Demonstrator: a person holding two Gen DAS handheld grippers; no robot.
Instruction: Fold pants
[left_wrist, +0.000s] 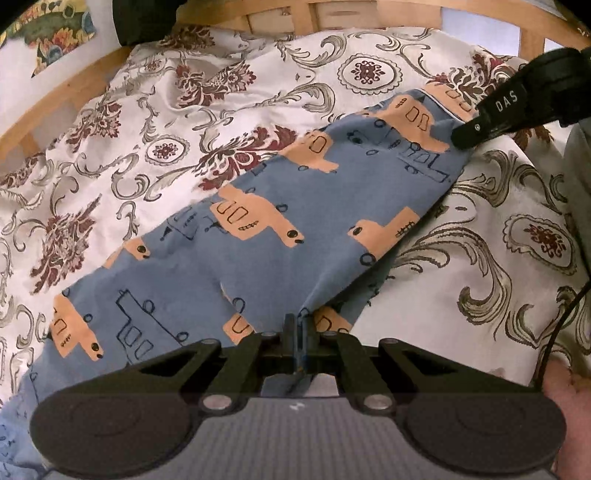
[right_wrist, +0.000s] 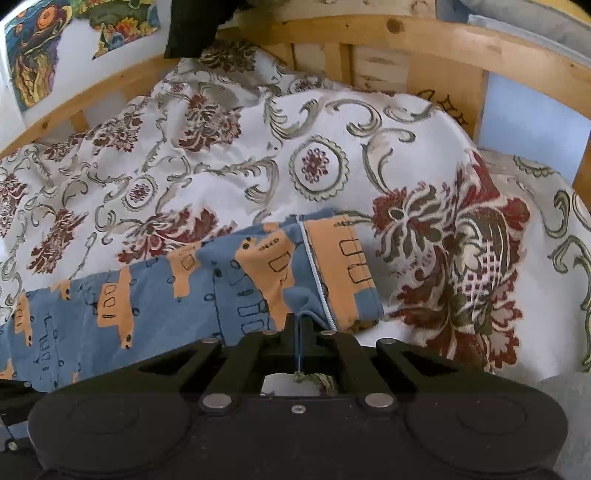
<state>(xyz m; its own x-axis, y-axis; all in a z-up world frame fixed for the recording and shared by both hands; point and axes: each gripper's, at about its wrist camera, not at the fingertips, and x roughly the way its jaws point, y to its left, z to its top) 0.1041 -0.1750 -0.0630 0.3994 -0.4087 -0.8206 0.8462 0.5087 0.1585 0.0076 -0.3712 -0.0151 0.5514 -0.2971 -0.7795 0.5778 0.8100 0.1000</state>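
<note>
Soft, even indoor light, faint shadows, strong fisheye bending at edges.

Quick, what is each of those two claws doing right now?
Left gripper: closed, pinching the blue pants.
Right gripper: closed, pinching the pants near the cuff.

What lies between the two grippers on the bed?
Only the pants: their blue printed cloth runs unbroken from the left gripper to the right gripper, both shut on it. The left wrist view shows this.
</note>
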